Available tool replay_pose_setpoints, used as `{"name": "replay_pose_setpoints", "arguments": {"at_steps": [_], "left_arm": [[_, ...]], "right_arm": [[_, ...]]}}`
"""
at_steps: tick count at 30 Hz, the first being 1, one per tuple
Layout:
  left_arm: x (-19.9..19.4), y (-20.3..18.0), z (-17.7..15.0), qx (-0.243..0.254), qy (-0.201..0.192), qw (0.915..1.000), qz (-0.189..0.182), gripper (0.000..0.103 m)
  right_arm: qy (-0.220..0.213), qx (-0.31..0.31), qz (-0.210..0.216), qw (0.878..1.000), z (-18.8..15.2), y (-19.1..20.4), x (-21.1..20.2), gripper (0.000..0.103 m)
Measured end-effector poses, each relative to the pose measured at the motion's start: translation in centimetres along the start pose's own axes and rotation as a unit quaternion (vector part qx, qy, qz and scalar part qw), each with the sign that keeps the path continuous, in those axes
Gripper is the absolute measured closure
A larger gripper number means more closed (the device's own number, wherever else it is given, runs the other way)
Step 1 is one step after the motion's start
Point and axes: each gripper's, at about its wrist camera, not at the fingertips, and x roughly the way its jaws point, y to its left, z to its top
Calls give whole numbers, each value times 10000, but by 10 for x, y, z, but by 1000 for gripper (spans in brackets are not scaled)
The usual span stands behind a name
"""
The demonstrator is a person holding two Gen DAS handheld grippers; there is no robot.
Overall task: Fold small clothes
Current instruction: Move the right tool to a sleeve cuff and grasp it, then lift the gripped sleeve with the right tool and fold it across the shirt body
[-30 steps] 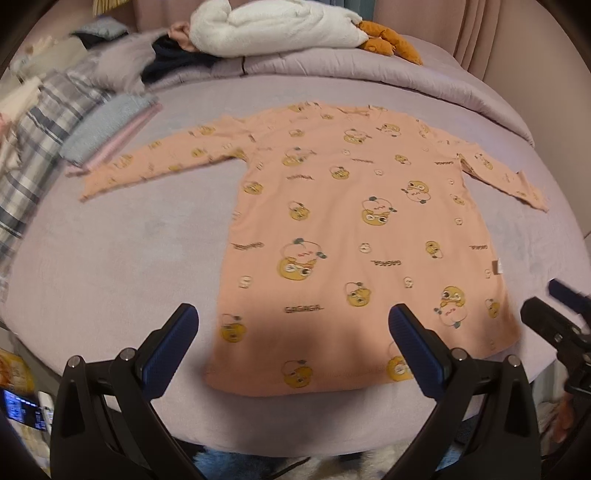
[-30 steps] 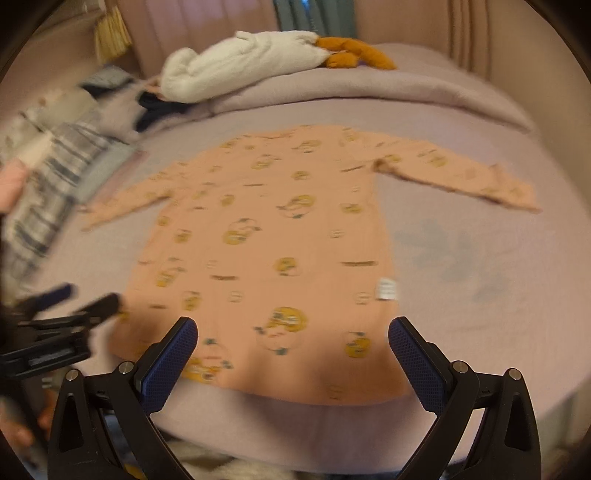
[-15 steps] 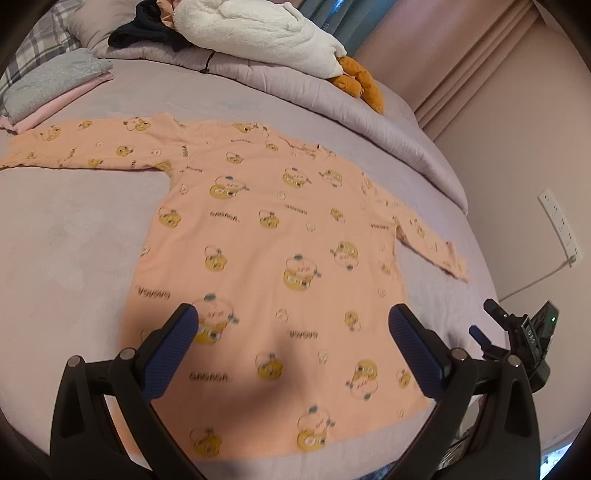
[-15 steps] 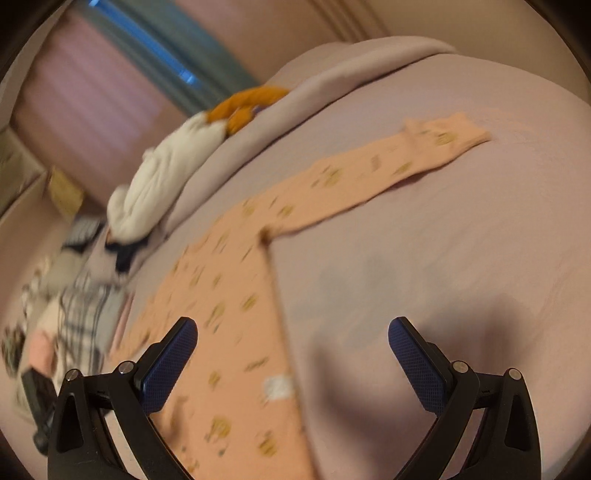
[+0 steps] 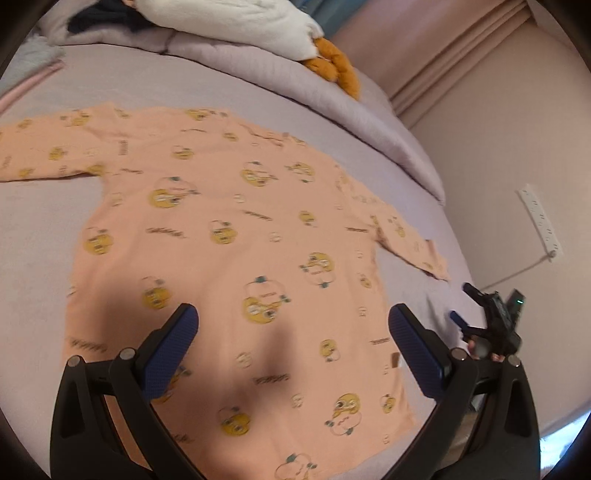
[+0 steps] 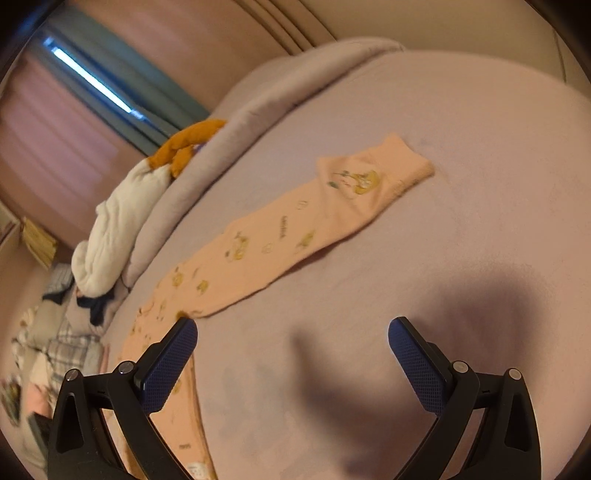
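A small peach long-sleeved shirt [image 5: 236, 236] with yellow cartoon prints lies flat on the lilac bed, both sleeves spread out. My left gripper [image 5: 291, 332] hovers open above its lower body, nothing between the fingers. In the left wrist view the right gripper [image 5: 484, 325] shows at the bed's right edge, just below the right cuff. The right wrist view looks along the right sleeve [image 6: 295, 236], whose cuff [image 6: 388, 170] lies far ahead. My right gripper [image 6: 291, 347] is open over bare bedsheet beside the shirt's side seam.
A white fluffy blanket [image 5: 236, 18] and an orange plush toy [image 5: 336, 70] rest on the rolled grey duvet [image 5: 295, 81] at the head of the bed. Folded and plaid clothes [image 6: 62, 350] pile at the far left. A wall with a socket strip [image 5: 539, 221] stands right.
Both grippers have moved forward and rightward over the bed. The left now hangs over the shirt's body, the right has swung toward the right sleeve. Both stayed open and the shirt has not moved.
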Motion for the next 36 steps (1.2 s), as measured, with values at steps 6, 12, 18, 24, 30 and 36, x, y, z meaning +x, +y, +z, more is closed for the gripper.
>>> {"name": "replay_pose_setpoints", "arguments": {"at_steps": [6,12,18,24,30,36], "left_arm": [[23,2,7,-176,327,9975,-594,0],[33,9,14,-290,429,9981,-336,0],[36,17,16,-353,459,9982,-148,0],[35,24,17,-405,432,9982,-22,0],[27,30,15,-385,375,9985,118,0],[10,40,11,-450,268,9986,88,0]], "right_arm": [[-289,745,158,9967,34,-33,-4,1],[-180,1334,499,9896,55,-51,28,1],[-450,1449,299,9880,72,-47,43,1],[-552,1456,-205,9876,78,-51,52,55],[-670,1109,-460,9905,74,-50,36,93],[-1041,-370,-99,9938,86,47,-9,93]]}}
